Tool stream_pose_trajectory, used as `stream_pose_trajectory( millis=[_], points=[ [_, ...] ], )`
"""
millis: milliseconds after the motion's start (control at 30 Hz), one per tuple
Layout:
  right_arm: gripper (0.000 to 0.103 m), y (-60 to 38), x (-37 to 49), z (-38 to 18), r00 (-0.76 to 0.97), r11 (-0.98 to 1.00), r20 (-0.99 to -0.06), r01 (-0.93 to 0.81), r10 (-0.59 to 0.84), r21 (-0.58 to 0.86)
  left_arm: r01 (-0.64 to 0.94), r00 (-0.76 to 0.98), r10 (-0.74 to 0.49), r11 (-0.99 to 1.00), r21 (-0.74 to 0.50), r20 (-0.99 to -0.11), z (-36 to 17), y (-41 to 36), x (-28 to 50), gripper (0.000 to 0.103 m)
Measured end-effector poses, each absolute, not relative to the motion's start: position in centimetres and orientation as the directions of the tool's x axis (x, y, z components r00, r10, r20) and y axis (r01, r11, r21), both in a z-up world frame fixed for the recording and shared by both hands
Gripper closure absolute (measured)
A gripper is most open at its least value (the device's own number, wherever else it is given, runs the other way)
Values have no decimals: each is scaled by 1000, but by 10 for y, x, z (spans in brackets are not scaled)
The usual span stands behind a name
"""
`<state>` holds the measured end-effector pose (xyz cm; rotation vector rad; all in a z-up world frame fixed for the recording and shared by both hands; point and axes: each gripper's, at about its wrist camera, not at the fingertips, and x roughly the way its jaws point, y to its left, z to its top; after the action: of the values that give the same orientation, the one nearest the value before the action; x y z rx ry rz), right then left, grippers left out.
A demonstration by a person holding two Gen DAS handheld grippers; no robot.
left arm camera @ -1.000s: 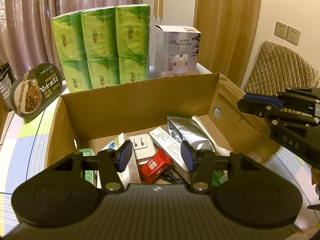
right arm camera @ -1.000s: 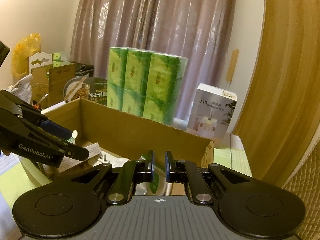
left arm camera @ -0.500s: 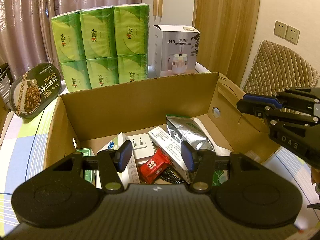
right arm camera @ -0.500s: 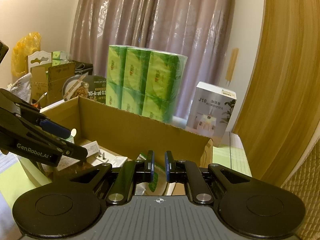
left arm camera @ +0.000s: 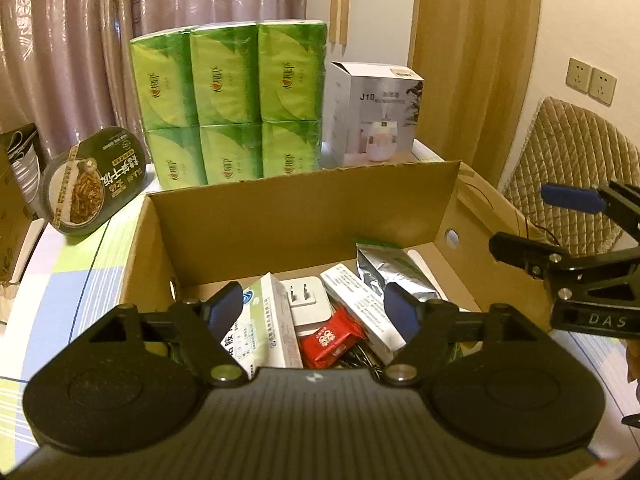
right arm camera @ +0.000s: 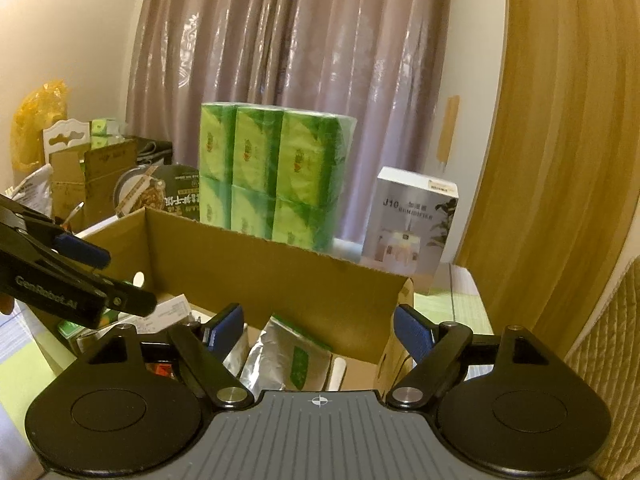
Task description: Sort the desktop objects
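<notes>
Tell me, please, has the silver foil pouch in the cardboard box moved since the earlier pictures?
No. The silver foil pouch lies where it did, against the right wall of the cardboard box, below its round hole.

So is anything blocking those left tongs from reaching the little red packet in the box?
Nothing visible does: the left tongs hang open above the cardboard box, and the red packet lies uncovered on top, flanked by white boxes.
</notes>
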<state>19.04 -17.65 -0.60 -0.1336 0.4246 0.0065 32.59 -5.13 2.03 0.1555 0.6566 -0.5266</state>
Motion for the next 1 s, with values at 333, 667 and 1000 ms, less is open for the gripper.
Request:
stream_pose_trajectory(
  millis=[333, 667, 1000],
  points=[
    [9, -175, 180, 1, 899, 998, -438, -12, -15, -59, 479, 719, -378, 878, 21, -584, 33, -39, 315, 1],
    [2, -182, 141, 21, 902, 995, -430, 83, -48, 63, 428, 778, -353, 904, 27, -520, 48, -20, 283, 1],
    [2, -164, 83, 62, 890, 989, -452, 116, -64, 87, 372, 805, -327, 928, -9, -495, 84, -4, 211, 1]
  ],
)
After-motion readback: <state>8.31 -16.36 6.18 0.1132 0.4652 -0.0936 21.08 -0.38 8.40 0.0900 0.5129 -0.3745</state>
